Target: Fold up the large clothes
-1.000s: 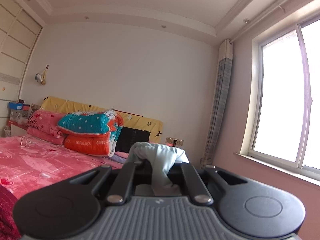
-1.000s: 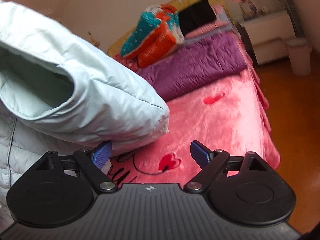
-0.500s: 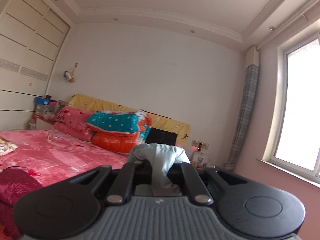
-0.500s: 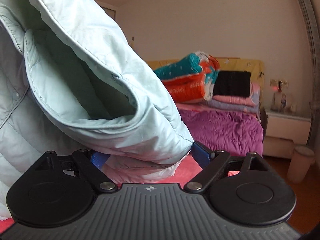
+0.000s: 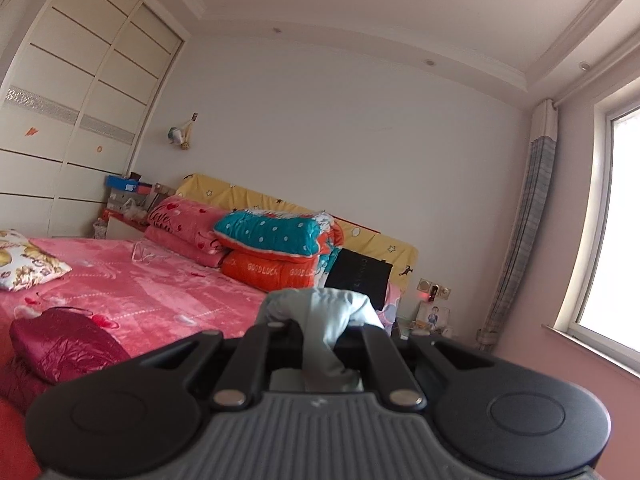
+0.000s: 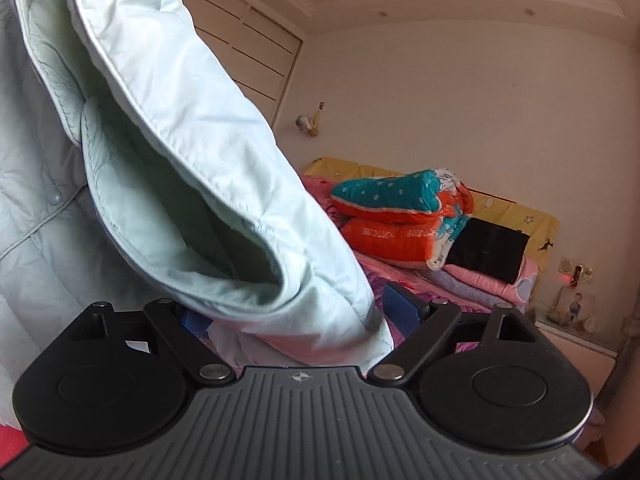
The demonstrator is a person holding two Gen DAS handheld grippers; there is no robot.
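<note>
Pale green jacket [image 6: 168, 160] filling frame's left | my left gripper [image 5: 320, 336] is clenching its fabric | my right gripper [image 6: 298, 316] is closing around its cuff, not yet pressing.

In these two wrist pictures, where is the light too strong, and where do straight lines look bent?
Left wrist view: the window is blown out white, and the wardrobe lines bow from the fisheye. Right wrist view: softer light, dark corners, and the pale jacket shades its own inner fold.

Pink bed [image 5: 152, 292], stacked folded quilts [image 5: 280, 248] at headboard, patterned pillow [image 5: 28, 264], crimson bundle [image 5: 64, 344]
</note>
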